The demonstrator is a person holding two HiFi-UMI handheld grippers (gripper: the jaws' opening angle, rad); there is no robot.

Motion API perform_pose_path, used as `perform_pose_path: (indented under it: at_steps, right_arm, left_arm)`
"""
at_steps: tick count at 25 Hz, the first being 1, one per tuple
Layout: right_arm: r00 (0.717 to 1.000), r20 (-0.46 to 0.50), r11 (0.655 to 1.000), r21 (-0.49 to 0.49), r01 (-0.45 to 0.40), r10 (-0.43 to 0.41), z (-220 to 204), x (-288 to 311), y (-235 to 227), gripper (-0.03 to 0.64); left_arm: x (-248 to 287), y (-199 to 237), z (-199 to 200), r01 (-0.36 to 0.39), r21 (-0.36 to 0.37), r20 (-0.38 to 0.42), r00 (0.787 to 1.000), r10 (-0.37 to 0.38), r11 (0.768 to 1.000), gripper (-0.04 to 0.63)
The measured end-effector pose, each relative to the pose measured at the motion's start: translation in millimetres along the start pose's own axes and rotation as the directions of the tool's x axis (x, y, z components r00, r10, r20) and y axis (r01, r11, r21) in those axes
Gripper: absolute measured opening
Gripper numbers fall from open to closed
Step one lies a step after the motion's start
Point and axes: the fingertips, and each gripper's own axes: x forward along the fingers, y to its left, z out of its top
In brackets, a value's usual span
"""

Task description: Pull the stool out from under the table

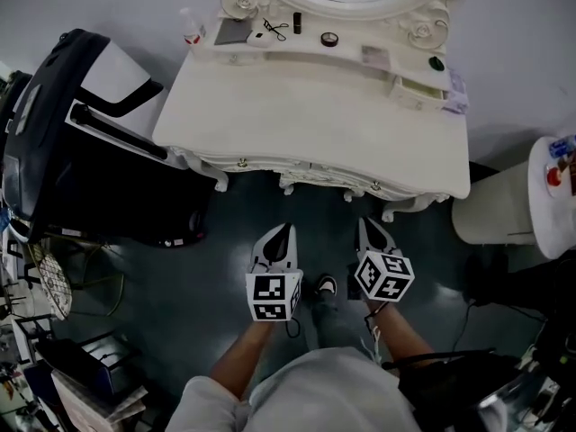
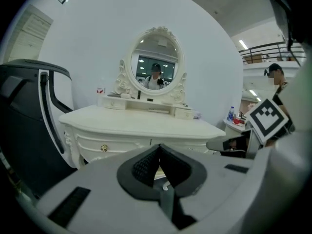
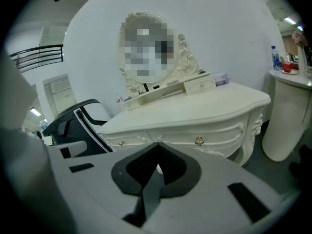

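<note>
The white dressing table [image 1: 315, 124] with its oval mirror stands against the wall, and its top hides whatever is under it, so I see no stool in the head view. My left gripper [image 1: 281, 232] and right gripper [image 1: 371, 228] hang side by side above the dark floor, just short of the table's front edge, both pointing at it. Both are shut with nothing between the jaws. The left gripper [image 2: 158, 147] faces the drawer front of the table [image 2: 141, 123]. The right gripper [image 3: 157, 147] faces the table [image 3: 195, 113] from slightly right.
A black reclining chair [image 1: 72, 142] fills the left side beside the table. A round white pedestal stand [image 1: 504, 210] with bottles stands at the right. Small items lie on the table's back shelf [image 1: 297, 34]. Clutter lines the lower left, and the person's shoe [image 1: 326, 286] is between the grippers.
</note>
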Motion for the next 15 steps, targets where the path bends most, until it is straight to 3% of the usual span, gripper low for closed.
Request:
perform_pose_path:
  at_steps: [5,10,15]
  right_arm:
    - [1.0,-0.014,0.999,-0.048,0.008,-0.009,-44,31,-24,-0.002]
    - [0.998,-0.064,0.998,-0.055,-0.003,0.0,-105,72,-58,-0.002]
    - [0.997,-0.076,0.979,-0.202,0.013,-0.029,-154,117,-94,-0.002]
  left_arm:
    - [26,15,-52,-0.032,-0.042,-0.034,0.999,0.03,0.999,0.01]
    - [62,21,-113,-0.018,-0.018,-0.074,0.997,0.017,1.0,0.009]
    - [102,33,-177,-0.018,0.03,-0.073,0.997,0.021,0.999,0.01]
